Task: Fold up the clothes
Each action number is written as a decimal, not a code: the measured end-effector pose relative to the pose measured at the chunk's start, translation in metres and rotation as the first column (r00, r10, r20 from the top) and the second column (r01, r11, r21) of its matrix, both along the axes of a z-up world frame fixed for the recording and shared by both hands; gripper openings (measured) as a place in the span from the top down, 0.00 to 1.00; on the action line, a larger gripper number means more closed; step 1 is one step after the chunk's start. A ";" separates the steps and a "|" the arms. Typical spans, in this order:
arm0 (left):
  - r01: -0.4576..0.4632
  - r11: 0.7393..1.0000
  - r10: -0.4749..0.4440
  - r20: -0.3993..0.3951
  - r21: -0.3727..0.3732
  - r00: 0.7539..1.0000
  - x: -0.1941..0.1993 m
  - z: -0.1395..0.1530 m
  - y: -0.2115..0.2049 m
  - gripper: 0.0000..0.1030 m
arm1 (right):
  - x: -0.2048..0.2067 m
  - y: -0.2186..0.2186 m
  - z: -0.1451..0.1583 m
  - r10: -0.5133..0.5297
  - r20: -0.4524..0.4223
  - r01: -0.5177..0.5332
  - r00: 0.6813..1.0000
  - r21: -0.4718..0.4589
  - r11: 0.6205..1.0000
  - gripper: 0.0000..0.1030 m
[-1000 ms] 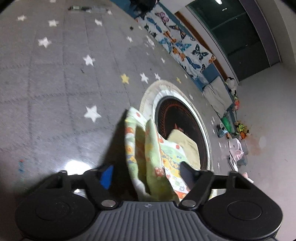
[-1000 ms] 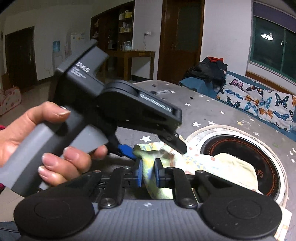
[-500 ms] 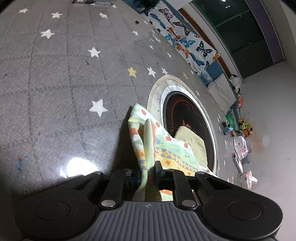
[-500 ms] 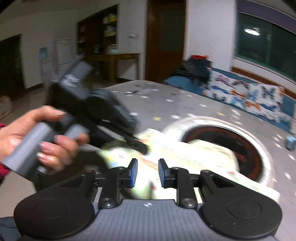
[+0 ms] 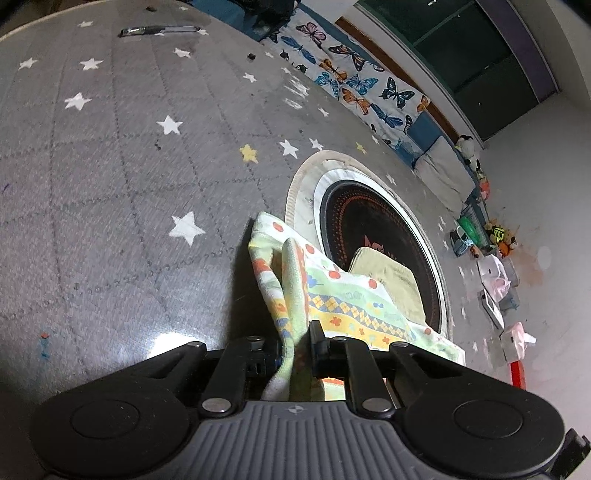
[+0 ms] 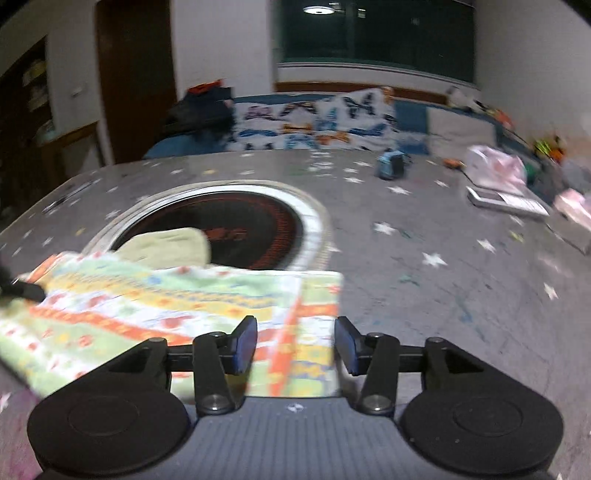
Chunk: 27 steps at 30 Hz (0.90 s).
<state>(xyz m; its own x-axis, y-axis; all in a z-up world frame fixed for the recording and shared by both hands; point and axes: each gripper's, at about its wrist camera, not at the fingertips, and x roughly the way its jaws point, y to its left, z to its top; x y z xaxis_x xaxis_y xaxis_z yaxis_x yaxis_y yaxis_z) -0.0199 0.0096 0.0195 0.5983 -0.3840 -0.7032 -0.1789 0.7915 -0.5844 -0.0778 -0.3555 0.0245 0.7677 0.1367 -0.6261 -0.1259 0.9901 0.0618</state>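
Note:
A small patterned garment [image 5: 332, 291], light green and yellow with orange shapes, lies on the grey star-print table [image 5: 110, 184]. My left gripper [image 5: 297, 341] is shut on a bunched edge of it at its near left end. In the right wrist view the garment [image 6: 166, 302] lies spread and flat. My right gripper [image 6: 295, 343] is open and empty just above its right end. A plain yellow-green cloth [image 5: 388, 280] lies beyond it on the dark round inset [image 5: 369, 221], also seen in the right wrist view [image 6: 166, 243].
A pen [image 5: 159, 31] lies at the table's far edge. A small blue toy [image 6: 391, 166], a white flat device [image 6: 506, 199] and pink packets [image 6: 495, 166] sit at the table's right side. A butterfly-print cushion [image 5: 354, 85] lies behind the table.
My left gripper closed on the garment's bunched edge. My right gripper let go of that edge, opened, and swung right to the garment's other end.

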 end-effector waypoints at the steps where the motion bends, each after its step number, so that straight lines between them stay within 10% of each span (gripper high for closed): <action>1: 0.002 1.000 -0.002 0.002 0.007 1.000 0.000 0.000 -0.001 0.86 | 0.001 -0.005 -0.001 -0.010 -0.007 0.010 1.000 0.027 1.000 0.53; 8: 0.013 0.999 -0.014 0.016 0.043 1.000 0.000 0.002 -0.005 0.86 | 0.013 -0.008 -0.009 -0.019 -0.007 0.020 1.000 0.121 0.992 0.58; 12: 0.017 0.999 -0.017 0.015 0.044 1.000 0.001 0.001 -0.004 0.86 | 0.015 0.000 -0.009 -0.009 -0.008 0.010 1.000 0.130 0.991 0.88; 27: 0.213 0.972 -0.225 0.137 0.096 0.965 0.023 0.050 -0.075 0.91 | -0.011 -0.036 0.042 -0.105 0.123 0.081 0.987 0.186 0.979 0.92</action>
